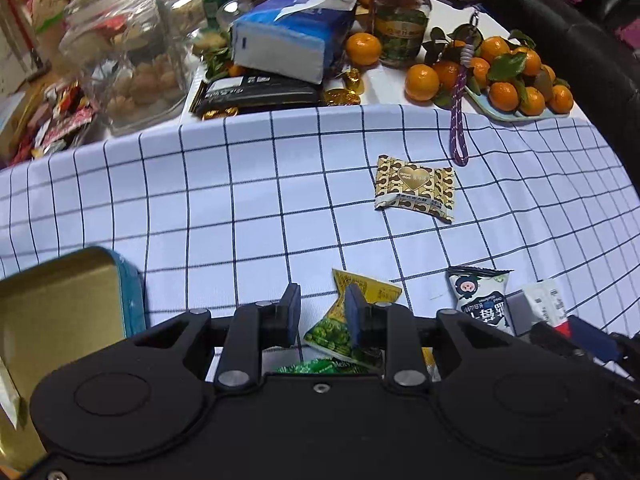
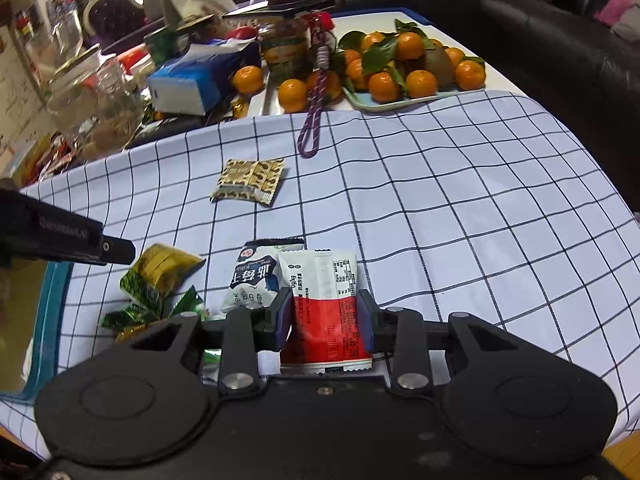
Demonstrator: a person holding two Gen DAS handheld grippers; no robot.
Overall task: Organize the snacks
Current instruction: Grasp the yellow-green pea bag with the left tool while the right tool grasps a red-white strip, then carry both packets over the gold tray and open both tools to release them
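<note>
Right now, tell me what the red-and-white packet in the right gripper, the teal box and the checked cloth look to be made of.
Red-and-white packet: thin plastic film, probably; printed, crimped end seals, slight sheen.
Teal box: likely metal tin; brassy, softly reflective inside, teal painted rim.
Checked cloth: woven fabric, matte; soft folds at its far edge.

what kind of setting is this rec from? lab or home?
Most likely a home, a living room table. A checked tablecloth lies on a table crowded with a plate of mandarins, a tissue pack and glass jars, with a dark leather sofa right behind it.
</note>
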